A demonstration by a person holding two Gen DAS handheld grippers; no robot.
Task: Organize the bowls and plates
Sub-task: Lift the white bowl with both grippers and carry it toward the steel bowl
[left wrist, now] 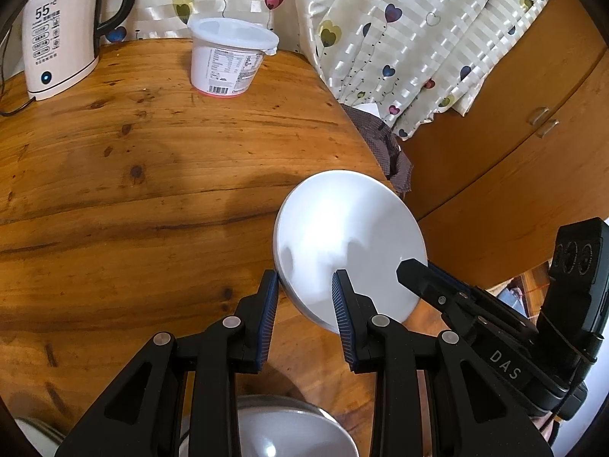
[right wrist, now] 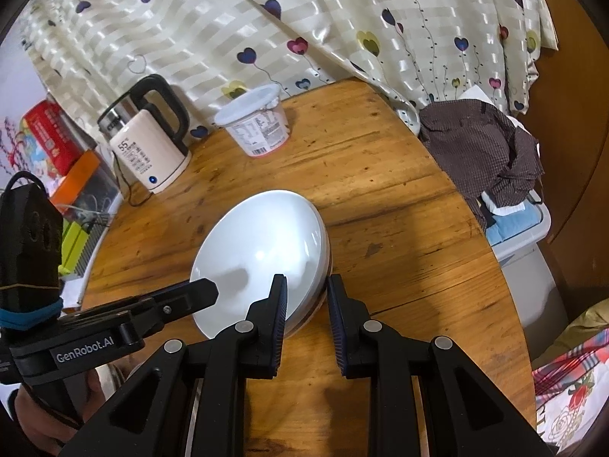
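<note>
A white bowl [left wrist: 350,228] [right wrist: 262,251] hangs tilted just over the wooden table [left wrist: 133,190], held from both sides. My left gripper [left wrist: 304,278] is shut on its near rim, one pad inside the bowl and one outside. Coming in from the right, my right gripper [left wrist: 415,270] clamps the opposite rim. In the right wrist view the right gripper [right wrist: 306,282] pinches the bowl's edge, while the left gripper [right wrist: 205,291] lays a finger over the inside. Another pale bowl [left wrist: 285,434] sits below my left gripper, mostly hidden.
At the table's back stand a cream electric kettle [left wrist: 57,45] [right wrist: 152,144] and a lidded white tub [left wrist: 228,57] [right wrist: 259,122]. A heart-print curtain [right wrist: 304,19] hangs behind. Right of the table's curved edge, a brown cloth [right wrist: 479,152] covers a box.
</note>
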